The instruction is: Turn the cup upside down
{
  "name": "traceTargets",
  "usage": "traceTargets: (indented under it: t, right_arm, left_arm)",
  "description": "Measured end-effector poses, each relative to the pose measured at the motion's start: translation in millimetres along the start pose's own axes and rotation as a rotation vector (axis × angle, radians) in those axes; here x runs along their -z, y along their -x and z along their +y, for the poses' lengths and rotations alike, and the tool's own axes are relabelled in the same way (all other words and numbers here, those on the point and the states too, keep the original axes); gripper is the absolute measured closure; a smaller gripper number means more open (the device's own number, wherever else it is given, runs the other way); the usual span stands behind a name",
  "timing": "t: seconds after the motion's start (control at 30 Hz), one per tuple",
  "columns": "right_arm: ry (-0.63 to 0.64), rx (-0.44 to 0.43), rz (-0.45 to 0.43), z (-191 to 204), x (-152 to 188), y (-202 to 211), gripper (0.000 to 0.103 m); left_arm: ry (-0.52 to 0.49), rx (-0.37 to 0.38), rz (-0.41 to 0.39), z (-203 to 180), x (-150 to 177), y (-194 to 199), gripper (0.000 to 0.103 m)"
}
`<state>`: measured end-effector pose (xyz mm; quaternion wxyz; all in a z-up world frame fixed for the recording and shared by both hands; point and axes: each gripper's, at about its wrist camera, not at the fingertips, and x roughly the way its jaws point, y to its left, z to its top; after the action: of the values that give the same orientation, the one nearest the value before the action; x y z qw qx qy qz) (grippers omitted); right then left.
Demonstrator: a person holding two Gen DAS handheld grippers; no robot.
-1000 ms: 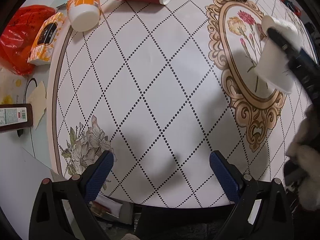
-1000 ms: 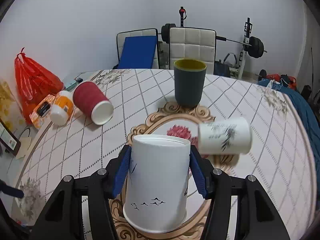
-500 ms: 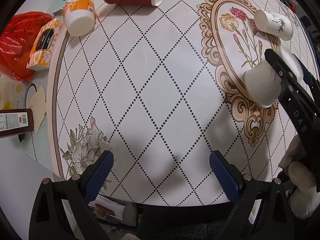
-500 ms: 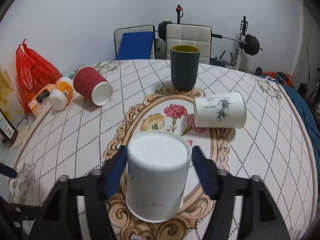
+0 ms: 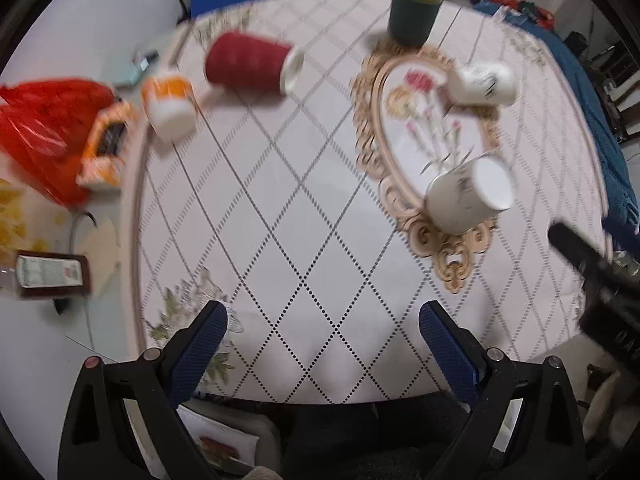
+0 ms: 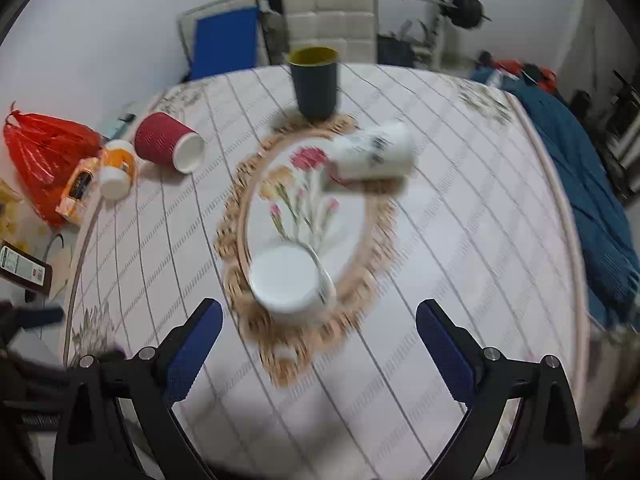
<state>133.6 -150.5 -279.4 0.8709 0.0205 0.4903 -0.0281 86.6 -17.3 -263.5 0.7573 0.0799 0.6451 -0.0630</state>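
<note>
My right gripper (image 6: 319,344) is spread wide, nothing between the blue pads (image 6: 195,343). The white paper cup with a faint ink print (image 6: 289,280) stands upside down just ahead of it, a bit left of centre, flat base up, rim down on the near end of the gold-framed flower oval of the tablecloth (image 6: 460,240). No contact between the cup and either finger.

My left gripper (image 5: 323,344) is also wide apart and empty, over the near table edge. From there the flipped cup (image 5: 466,194) sits ahead to the right.

Other containers:
- second white printed paper cup (image 6: 374,150), on its side further ahead, inside not visible
- dark green tumbler with yellow lining (image 6: 314,82), upright, far ahead; contents not visible
- red ribbed paper cup (image 6: 168,146), on its side, far left, white inside looks empty
- orange-and-white cup (image 6: 116,168), tipped, beside the red one; blurred.
</note>
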Motion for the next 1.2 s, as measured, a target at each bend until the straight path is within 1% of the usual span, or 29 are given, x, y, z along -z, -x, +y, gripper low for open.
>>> traceTargets:
  t: [0.07,0.13,0.23,0.43,0.57,0.7,0.9,1.03,1.2]
  right_arm:
    - [-0.045,0.052,0.043,-7,7,18,0.003]
    - [-0.084,0.063,0.055,-13,15,42,0.003]
    - [-0.077,0.093,0.0,-14,24,85,0.003]
    - [-0.068,0.079,-0.091,-14,41,165,0.003]
    - [-0.052,0.063,-0.157,-15,53,216,0.003]
    - [-0.038,0.068,-0.199,-16,62,258,0.003]
    - [-0.034,0.053,-0.244,-22,74,306,0.003]
    - [-0.029,0.048,-0.269,-23,81,330,0.002]
    - [-0.025,0.035,-0.289,-24,87,349,0.002]
  left_arm:
    - [-0.001,0.001,-0.046,-4,2,27,0.005]
    - [0.01,-0.001,-0.084,-3,7,46,0.005]
    - [0.034,-0.01,-0.16,-4,17,83,0.005]
    - [0.059,-0.012,-0.253,-14,52,145,0.005]
    - [0.064,-0.013,-0.305,-21,75,178,0.005]
    - [0.087,-0.002,-0.342,-23,93,204,0.005]
    - [0.098,-0.002,-0.398,-28,111,236,0.005]
    - [0.097,-0.017,-0.438,-32,120,254,0.005]
    - [0.108,-0.017,-0.454,-33,125,262,0.004]
